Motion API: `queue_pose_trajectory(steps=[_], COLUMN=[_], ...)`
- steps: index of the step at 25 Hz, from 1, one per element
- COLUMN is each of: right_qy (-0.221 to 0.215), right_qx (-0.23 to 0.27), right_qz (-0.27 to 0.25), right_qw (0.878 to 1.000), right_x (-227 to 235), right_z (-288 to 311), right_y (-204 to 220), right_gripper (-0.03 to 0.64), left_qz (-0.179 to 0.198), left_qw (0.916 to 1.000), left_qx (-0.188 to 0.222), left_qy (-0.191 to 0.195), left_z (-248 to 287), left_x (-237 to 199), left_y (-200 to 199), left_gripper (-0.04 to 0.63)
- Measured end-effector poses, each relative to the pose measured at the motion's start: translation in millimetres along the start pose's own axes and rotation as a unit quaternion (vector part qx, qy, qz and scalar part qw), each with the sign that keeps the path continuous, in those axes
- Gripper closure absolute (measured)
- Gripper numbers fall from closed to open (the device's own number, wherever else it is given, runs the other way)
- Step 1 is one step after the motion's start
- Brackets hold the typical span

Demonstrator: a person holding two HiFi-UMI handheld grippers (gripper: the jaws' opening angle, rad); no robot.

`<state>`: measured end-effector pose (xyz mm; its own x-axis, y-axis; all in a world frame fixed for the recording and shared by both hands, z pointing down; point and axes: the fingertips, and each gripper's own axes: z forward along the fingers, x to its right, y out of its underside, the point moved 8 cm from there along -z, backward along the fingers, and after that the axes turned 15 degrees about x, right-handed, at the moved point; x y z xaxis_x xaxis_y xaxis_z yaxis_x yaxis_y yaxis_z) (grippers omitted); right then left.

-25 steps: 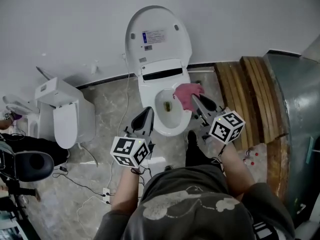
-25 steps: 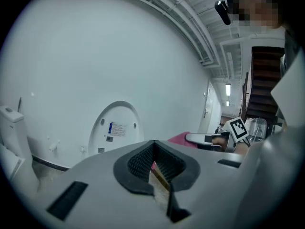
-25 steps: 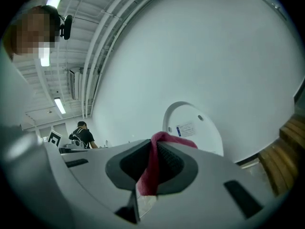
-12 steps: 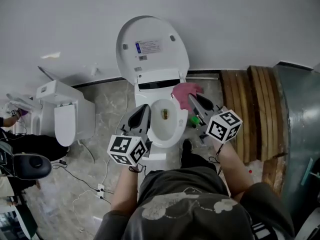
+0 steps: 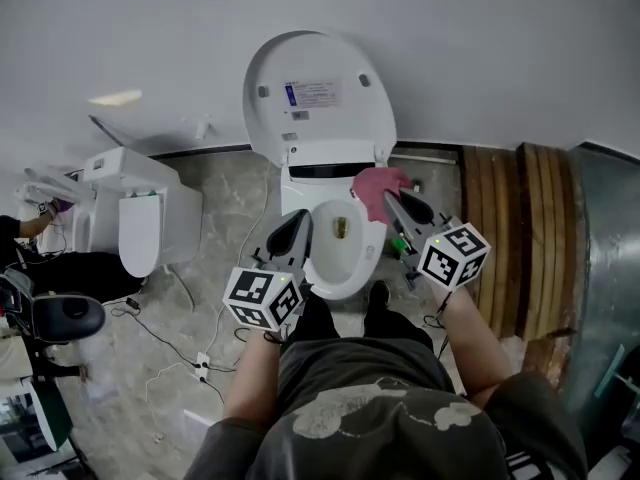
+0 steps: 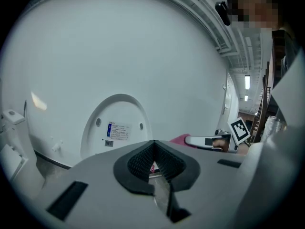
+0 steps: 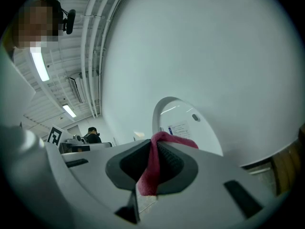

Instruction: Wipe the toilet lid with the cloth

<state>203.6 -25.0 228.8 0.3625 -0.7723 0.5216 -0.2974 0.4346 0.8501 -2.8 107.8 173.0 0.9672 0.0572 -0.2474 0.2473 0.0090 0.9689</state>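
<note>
Label [image 5: 322, 94] first: it's stuck on the inner face of the raised lid [image 5: 320, 58], white with a blue patch at its left end. The print's too small to read in any view, sorry. The only other "writing" is the square black-and-white markers on the cubes.

The bowl [image 5: 325, 273] is open, with a small dark-yellowish patch down at the bottom. I can't tell what it is.

The cloth [image 5: 378, 186] is pink and pinched between the jaws of the right gripper [image 5: 390, 200]. A fold sticks out past the tips and the rest bunches up between the pads. From the head view it sits at the back right of the bowl, just under the lid's lower edge. I can't tell if it's touching the lid or the rim.

The left gripper [image 5: 300, 218] has its jaws pressed together with nothing in them. It's at the bowl's left side, pointing toward the lid.

As for the surroundings, there's a second toilet [image 5: 150, 228] off to the left against the same wall, and wooden planks [image 5: 500, 228] on the right. A white power strip [image 5: 203, 360] with cables lies on the marble-look floor. The person's shoes [image 5: 378, 296] are right up against the front of the bowl.
</note>
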Motion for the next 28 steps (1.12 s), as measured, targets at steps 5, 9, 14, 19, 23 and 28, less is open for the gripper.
queue_pose_trajectory(steps=[5,9,14,19,23,28], right_qy=[0.017,0.024,0.05,0.073,0.084,0.091], right_qx=[0.016,0.023,0.022,0.018,0.024,0.027], right_qz=[0.005,-0.015,-0.03,-0.044,-0.065,-0.087], right_qw=[1.0,0.999,0.998,0.996,0.994,0.992], right_x=[-0.5,-5.2,-4.8,-9.9,-17.5,-20.6], right_z=[22.9,52.1,90.3,145.6,196.9,246.7], right_y=[-2.8,-2.5,5.3,19.4,23.2,22.6], right_gripper=[0.577,0.577,0.577,0.577,0.577,0.577], left_qz=[-0.005,0.001,0.0,0.005,-0.002,-0.009], left_qw=[1.0,0.9994,0.9985,0.9969,0.9962,0.9955], left_qx=[-0.002,-0.009,-0.005,-0.003,0.004,0.011], left_qy=[0.007,0.034,0.055,0.078,0.087,0.093], left_z=[25.3,44.5,67.4,86.6,100.7,116.0], left_x=[-24.3,-49.2,-91.8,-144.4,-189.7,-233.0], left_y=[-1.7,-7.1,-15.8,-26.0,-34.4,-35.9], left_gripper=[0.588,0.588,0.588,0.588,0.589,0.589])
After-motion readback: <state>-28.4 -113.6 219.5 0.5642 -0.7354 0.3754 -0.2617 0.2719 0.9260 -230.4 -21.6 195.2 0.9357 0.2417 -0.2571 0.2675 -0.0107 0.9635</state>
